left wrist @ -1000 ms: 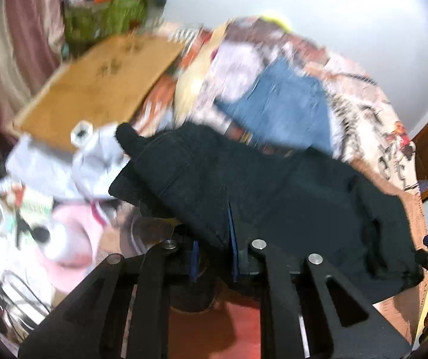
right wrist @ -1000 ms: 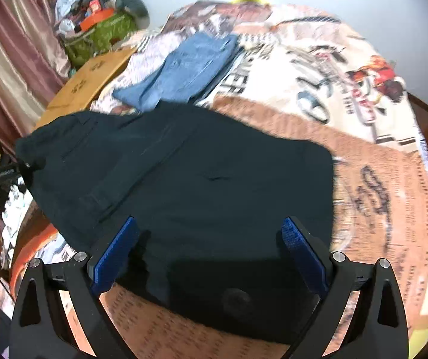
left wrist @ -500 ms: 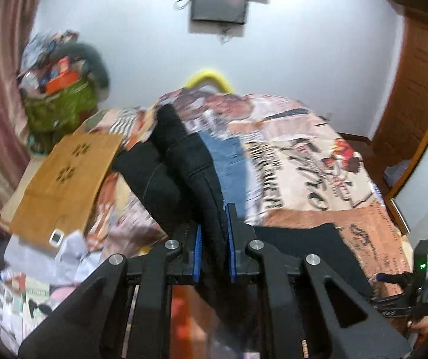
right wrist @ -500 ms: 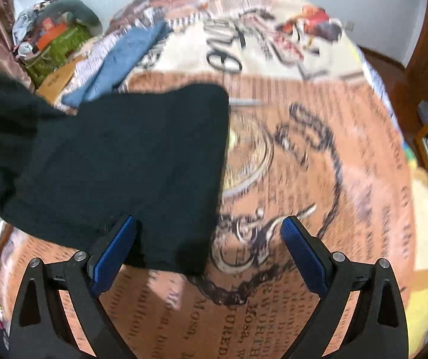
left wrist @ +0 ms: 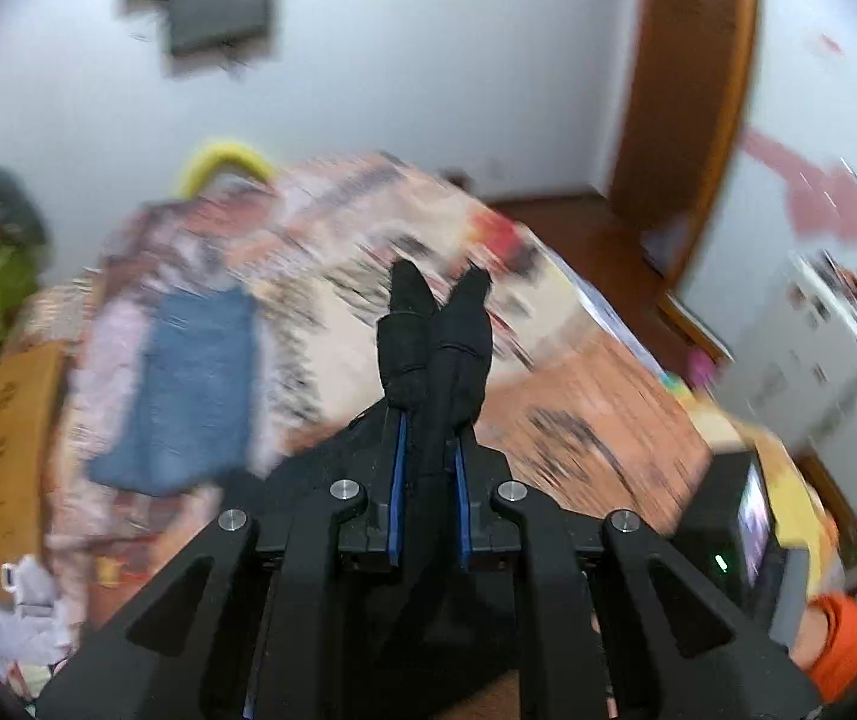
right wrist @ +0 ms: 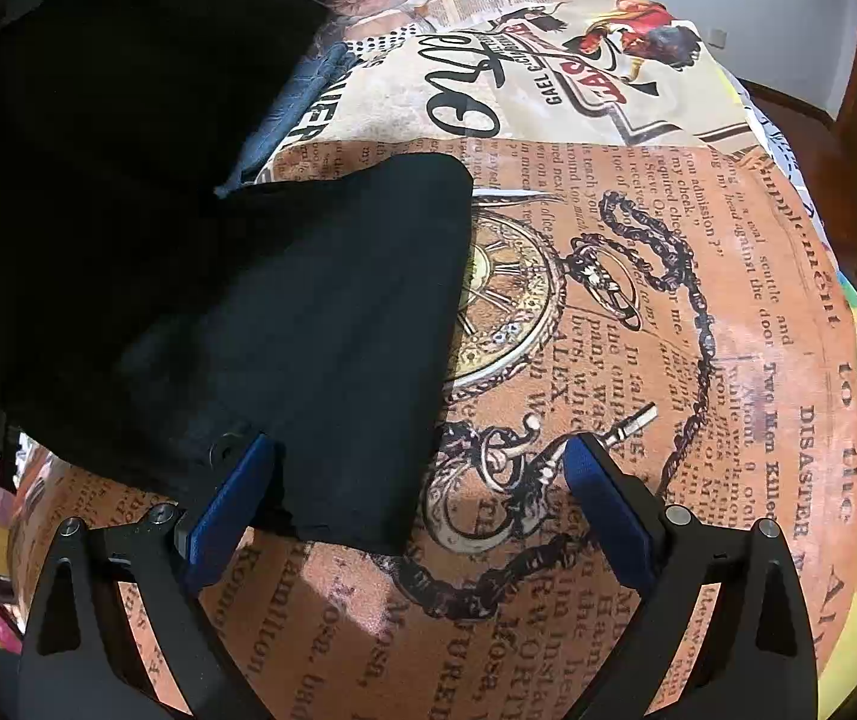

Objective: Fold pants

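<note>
Evidently the left gripper (left wrist: 426, 468) has its fingers clenched on a bunched edge of the black pants (left wrist: 434, 348), lifted clear of the bed (left wrist: 596, 420), presumably to carry that edge over for a fold. Only the right wrist view shows the rest: the pants (right wrist: 332, 324) lie flat on the bed (right wrist: 698, 300) between and beyond the right gripper (right wrist: 419, 480) fingers, which stand released, gripping nothing, above the cloth's near corner.

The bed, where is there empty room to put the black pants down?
Bare bedspread lies right of the black pants, over the pocket-watch print toward the bed's right edge. The left side is crowded: blue jeans, cardboard and clutter.
</note>
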Motion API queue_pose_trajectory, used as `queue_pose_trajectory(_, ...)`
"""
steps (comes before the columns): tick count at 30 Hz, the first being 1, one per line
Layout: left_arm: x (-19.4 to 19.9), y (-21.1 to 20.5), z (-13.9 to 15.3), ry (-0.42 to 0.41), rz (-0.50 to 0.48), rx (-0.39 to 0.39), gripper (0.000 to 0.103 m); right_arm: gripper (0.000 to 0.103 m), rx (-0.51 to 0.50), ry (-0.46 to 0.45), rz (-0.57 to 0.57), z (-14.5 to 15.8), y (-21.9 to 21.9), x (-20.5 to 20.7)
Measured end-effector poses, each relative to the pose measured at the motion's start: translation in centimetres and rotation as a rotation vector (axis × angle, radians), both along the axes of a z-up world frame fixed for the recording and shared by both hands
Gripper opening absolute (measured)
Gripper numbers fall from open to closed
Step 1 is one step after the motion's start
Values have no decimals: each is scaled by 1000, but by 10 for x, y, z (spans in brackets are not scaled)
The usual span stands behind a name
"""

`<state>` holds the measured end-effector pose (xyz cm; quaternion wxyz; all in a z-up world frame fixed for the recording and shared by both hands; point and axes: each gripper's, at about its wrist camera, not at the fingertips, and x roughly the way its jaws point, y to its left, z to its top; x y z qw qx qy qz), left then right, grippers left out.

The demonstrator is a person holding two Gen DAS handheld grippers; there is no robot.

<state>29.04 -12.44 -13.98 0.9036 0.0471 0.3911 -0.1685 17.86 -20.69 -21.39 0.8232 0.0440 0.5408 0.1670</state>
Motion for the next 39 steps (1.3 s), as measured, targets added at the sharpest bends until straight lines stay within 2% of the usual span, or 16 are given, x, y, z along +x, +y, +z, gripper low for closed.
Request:
queue_pose_trajectory(3, 0, -23, -26, 126, -92, 42, 17, 96, 6, -3, 1, 1, -1, 0)
queue_pose_trajectory(5, -2, -29, -33, 158, -112, 70, 23, 96, 11, -4, 1, 1, -2, -2)
queue_pose_trajectory(6, -3, -29, -32, 164, -112, 77, 30, 96, 11, -4, 0, 1, -2, -2)
queue_pose_trajectory(7, -3, -28, -30, 166, -107, 76, 44, 96, 13, -4, 0, 2, -2, -3)
queue_pose_trajectory(8, -2, -23, -26, 169, -95, 64, 53, 96, 14, -5, -1, 2, -2, -4)
queue_pose_trajectory(9, -1, -17, -21, 164, -81, 34, 71, 96, 14, -5, -2, 2, -1, -5)
queue_pose_trajectory(10, -1, -10, -15, 147, -63, 0, 82, 96, 13, -6, -3, 2, -1, -5)
queue_pose_trajectory(13, -6, 6, 0, 90, -13, -47, 96, 96, 15, -6, -3, 3, -1, -5)
queue_pose_trajectory(16, 0, 21, 11, 47, 50, -23, 98, 96, 12, -5, -3, 3, 0, -6)
queue_pose_trajectory(19, 14, 37, 13, 25, 117, 35, 98, 96, 14, -5, -4, 4, -1, -7)
queue_pose_trajectory(24, 45, 65, 0, 29, 160, 130, 102, 96, 14, -5, -4, 4, -1, -7)
queue_pose_trajectory(30, 100, 93, -51, 111, 228, 313, 102, 96, 14, -6, -5, 4, -1, -6)
queue_pose_trajectory(34, 127, 105, -91, 196, 248, 371, 102, 96, 22, -7, -10, 4, -2, -6)
queue_pose_trajectory(39, 150, 100, -148, 314, 216, 439, 102, 96, 28, -5, -16, 4, -4, -4)
